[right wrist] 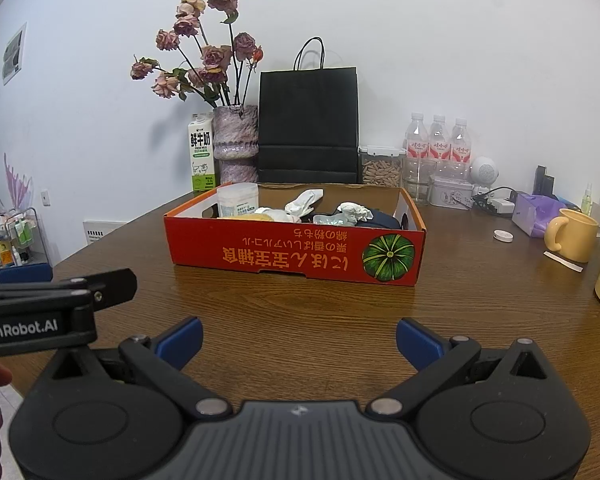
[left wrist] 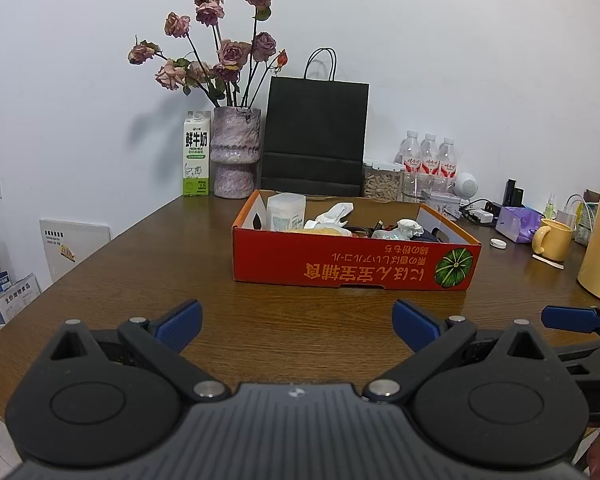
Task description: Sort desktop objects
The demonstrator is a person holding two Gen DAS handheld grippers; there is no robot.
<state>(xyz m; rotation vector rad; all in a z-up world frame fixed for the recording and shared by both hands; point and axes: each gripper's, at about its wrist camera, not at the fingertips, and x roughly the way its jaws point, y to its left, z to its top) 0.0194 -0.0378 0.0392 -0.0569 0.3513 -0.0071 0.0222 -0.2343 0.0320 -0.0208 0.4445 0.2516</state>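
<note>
Red box (left wrist: 352, 264) filled with clutter

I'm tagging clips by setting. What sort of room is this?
Probably a lived-in home or small office desk corner: a brown wooden table against a white wall, bearing a speckled vase of dried pink roses, a green-and-white milk carton and a yellow ceramic mug.

Cardboard box (left wrist: 352, 264) sits mid-tabletop (left wrist: 140, 280); plastic container (left wrist: 286, 211), crumpled tissue (left wrist: 332, 214) and cables (left wrist: 364, 229) lie inside it. Behind the box: paper bag (left wrist: 315, 136) against the wall, vase (left wrist: 234, 152) to its left, milk carton (left wrist: 196, 154) left of the vase. Bottles (left wrist: 429, 154) right of the bag. Mug (left wrist: 552, 239) far right.
</note>
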